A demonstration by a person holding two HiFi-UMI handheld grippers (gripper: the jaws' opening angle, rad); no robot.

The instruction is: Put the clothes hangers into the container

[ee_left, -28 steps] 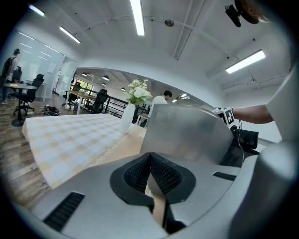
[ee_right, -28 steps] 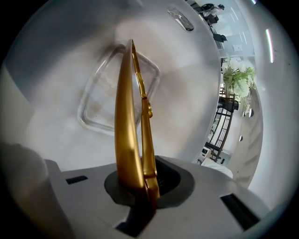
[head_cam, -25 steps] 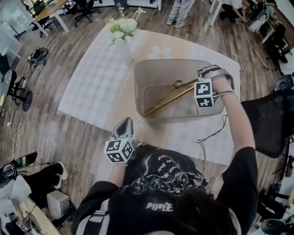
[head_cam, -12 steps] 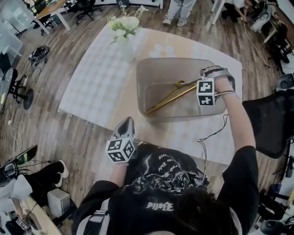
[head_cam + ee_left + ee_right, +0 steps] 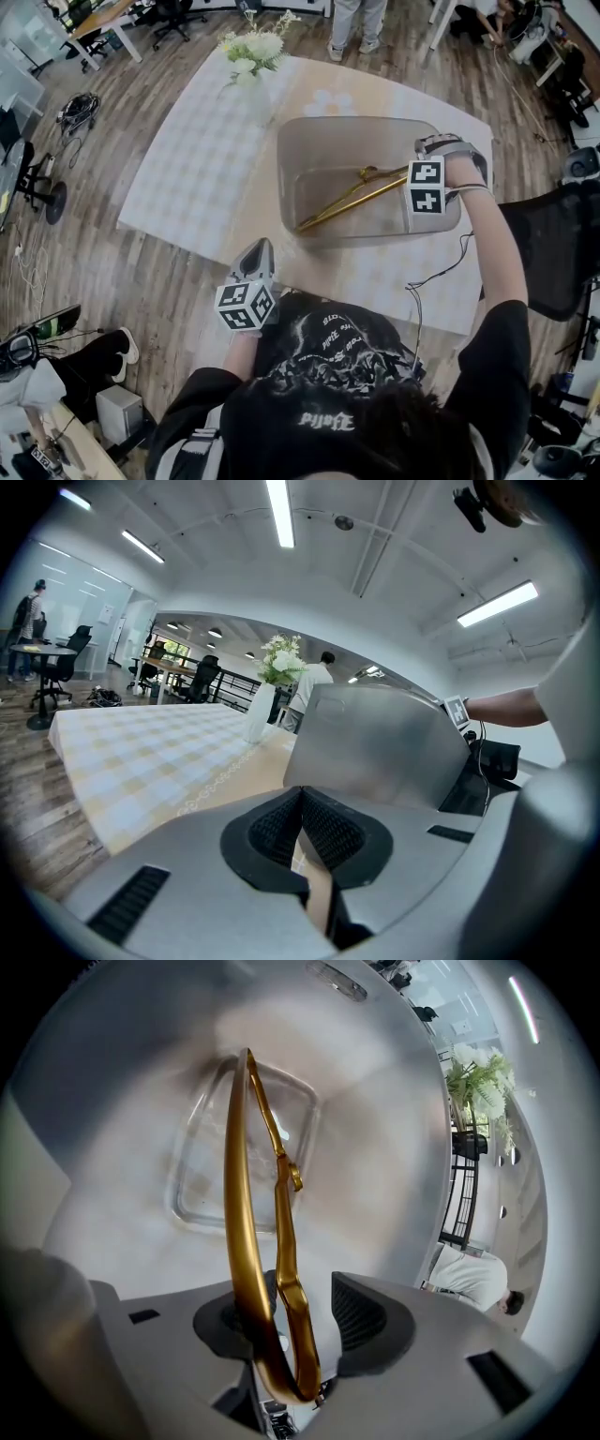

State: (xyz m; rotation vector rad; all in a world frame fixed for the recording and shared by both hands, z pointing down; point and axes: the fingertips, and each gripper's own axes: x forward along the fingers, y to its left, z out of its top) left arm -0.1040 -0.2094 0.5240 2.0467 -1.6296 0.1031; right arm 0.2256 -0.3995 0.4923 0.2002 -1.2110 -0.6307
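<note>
the gold clothes hanger lay slantwise inside the translucent grey container, which stood on the checked tablecloth. the right gripper hung at the container's right rim, its jaws opening. in the right gripper view the hanger's looped end sat between them, against the left pad, with a gap to the right one. the left gripper hovered near the table's front edge, well apart from the container, its claw closed on nothing. a vase of white flowers stood beyond the container.
</note>
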